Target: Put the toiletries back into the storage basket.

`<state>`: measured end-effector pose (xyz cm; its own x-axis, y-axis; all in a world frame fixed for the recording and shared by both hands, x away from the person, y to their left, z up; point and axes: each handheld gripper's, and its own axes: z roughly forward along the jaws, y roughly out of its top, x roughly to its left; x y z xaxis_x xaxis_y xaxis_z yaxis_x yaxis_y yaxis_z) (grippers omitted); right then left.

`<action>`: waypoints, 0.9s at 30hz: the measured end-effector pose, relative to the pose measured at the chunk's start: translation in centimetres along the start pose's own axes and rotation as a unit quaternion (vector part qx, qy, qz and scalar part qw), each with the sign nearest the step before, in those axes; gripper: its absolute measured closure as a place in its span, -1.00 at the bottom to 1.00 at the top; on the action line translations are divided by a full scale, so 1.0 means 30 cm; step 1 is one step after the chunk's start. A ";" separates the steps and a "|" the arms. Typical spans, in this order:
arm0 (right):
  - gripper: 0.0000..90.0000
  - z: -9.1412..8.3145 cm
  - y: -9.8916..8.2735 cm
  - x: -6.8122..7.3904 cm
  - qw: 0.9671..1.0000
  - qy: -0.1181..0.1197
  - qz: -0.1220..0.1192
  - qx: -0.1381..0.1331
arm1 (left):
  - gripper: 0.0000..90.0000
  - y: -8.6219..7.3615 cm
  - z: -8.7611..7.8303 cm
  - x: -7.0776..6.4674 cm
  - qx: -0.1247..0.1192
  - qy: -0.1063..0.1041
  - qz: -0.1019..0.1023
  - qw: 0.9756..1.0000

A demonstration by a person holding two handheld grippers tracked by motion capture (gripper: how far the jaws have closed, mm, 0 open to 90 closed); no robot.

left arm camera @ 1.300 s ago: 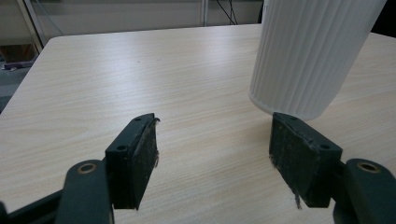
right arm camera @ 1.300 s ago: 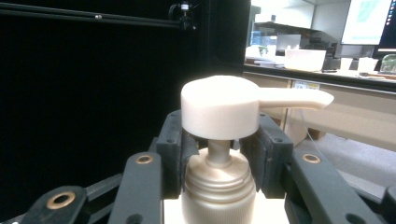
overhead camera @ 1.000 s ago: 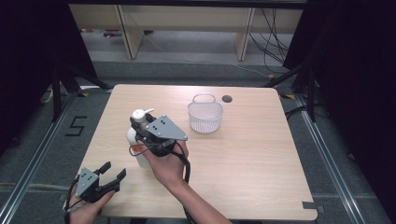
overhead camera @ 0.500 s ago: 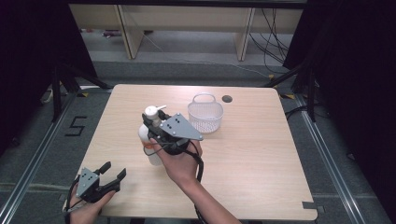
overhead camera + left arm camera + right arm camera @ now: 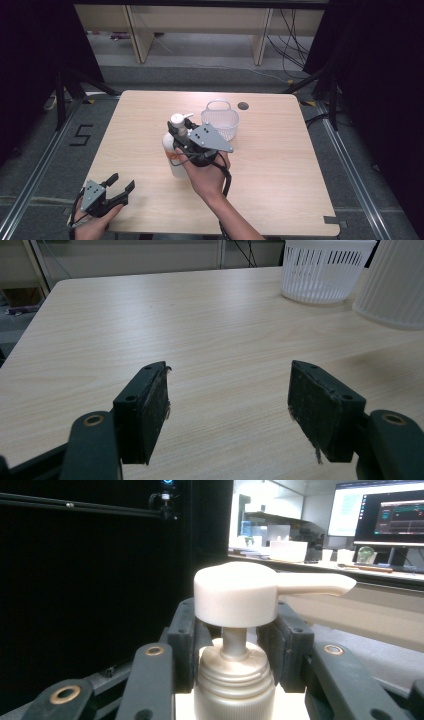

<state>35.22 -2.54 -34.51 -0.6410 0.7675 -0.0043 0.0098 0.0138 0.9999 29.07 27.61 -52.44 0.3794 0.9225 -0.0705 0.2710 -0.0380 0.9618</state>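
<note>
A white pump bottle (image 5: 174, 156) with an orange label stands tilted near the table's middle, left of a white slotted basket (image 5: 220, 120). My right gripper (image 5: 181, 136) is shut on the bottle's neck just under the pump head. In the right gripper view the black pads (image 5: 284, 641) sit on both sides of the pump bottle's collar (image 5: 234, 680). My left gripper (image 5: 121, 181) rests open at the table's front left corner, held by a hand. Nothing lies between the jaws of the left gripper (image 5: 227, 405); beyond them are the basket (image 5: 322, 270) and the bottle's ribbed body (image 5: 395, 285).
A dark round hole (image 5: 243, 105) is set in the wooden table (image 5: 285, 165) behind the basket. A trailing cable hangs from the right gripper along the forearm. Black frame legs and floor rails flank the table.
My right gripper has carried the pump bottle to the right and a little farther back, closer to the basket. The left gripper has stayed where it was.
</note>
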 end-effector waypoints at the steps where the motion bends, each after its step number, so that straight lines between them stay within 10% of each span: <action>1: 0.36 -0.003 0.000 -0.005 1.000 0.002 -0.003 0.000 | -0.29 0.000 0.000 -0.001 0.000 0.001 0.000 1.000; 27: 0.36 -0.057 -0.006 -0.099 0.999 -0.040 0.003 0.005 | -0.29 0.000 0.002 -0.002 -0.003 -0.001 -0.001 1.000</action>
<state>35.81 -5.91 -34.66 -0.5769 0.8168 0.0003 0.0211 0.0145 0.9997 29.08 27.52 -52.45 0.3802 0.9221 -0.0721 0.2668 -0.0346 0.9631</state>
